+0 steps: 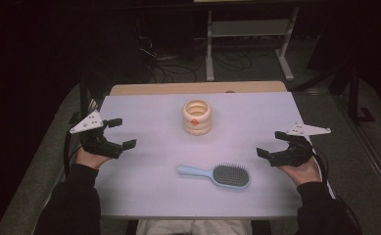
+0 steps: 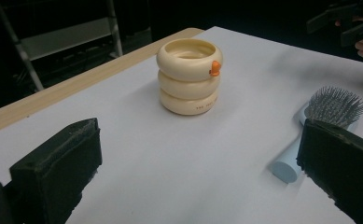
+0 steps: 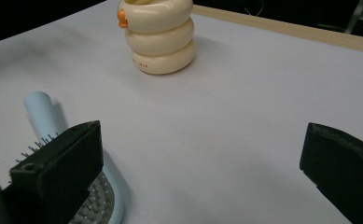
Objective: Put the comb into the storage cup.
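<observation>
- High view: the light-blue hairbrush [image 1: 216,175] lies bristles-up near the table's [image 1: 144,196] front edge, before the cream ringed holder [image 1: 197,117].
- Both the left gripper [image 1: 121,133] and right gripper [image 1: 271,145] are held spread and empty.
- The handle is probably best pinched squarely.

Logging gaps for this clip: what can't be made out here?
- Small print on the cream ring-stacked holder: too small in the left gripper view.
- Hairbrush head: hidden behind a jaw and cut by the bottom edge in the right gripper view.
- Holder's inside: its wall hides the bottom.
</observation>
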### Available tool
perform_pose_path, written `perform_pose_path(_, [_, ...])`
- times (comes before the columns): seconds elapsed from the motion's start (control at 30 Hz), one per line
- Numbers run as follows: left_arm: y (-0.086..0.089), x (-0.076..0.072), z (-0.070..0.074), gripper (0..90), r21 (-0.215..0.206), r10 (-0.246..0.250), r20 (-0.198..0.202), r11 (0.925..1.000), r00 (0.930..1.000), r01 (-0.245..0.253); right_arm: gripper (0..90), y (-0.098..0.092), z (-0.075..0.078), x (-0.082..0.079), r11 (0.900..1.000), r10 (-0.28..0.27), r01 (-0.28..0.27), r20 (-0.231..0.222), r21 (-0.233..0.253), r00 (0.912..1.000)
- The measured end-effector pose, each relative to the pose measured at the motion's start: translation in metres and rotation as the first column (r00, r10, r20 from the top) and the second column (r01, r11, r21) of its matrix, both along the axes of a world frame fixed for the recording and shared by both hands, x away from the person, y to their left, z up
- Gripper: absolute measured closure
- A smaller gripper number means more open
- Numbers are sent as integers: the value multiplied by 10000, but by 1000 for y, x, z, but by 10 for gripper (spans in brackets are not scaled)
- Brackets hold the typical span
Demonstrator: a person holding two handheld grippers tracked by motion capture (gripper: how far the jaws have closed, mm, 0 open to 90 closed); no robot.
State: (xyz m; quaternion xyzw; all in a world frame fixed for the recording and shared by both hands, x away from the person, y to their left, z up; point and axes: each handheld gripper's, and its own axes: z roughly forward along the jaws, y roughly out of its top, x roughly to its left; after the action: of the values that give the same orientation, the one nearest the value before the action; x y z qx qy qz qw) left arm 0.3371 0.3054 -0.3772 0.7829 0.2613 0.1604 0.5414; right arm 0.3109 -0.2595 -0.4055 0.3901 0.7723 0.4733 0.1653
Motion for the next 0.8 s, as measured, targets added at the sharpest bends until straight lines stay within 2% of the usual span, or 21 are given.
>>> perform_pose_path(0.4, [-20, 7, 8, 0, 405, -554, -59, 9976, 9984, 556, 0, 0, 0, 0, 10000, 40, -40, 13, -9, 10000])
perform_pose_path(0.6, [-35, 9, 9, 0, 655, -933, -142, 9934, 9955, 941, 0, 1, 0, 0, 10000, 68, -68, -15, -16, 10000])
perform_pose_path(0.8, [-49, 11, 13, 0, 864, -1397, -273, 9861, 9898, 1416, 0, 1, 0, 0, 10000, 86, -86, -28, -9, 10000])
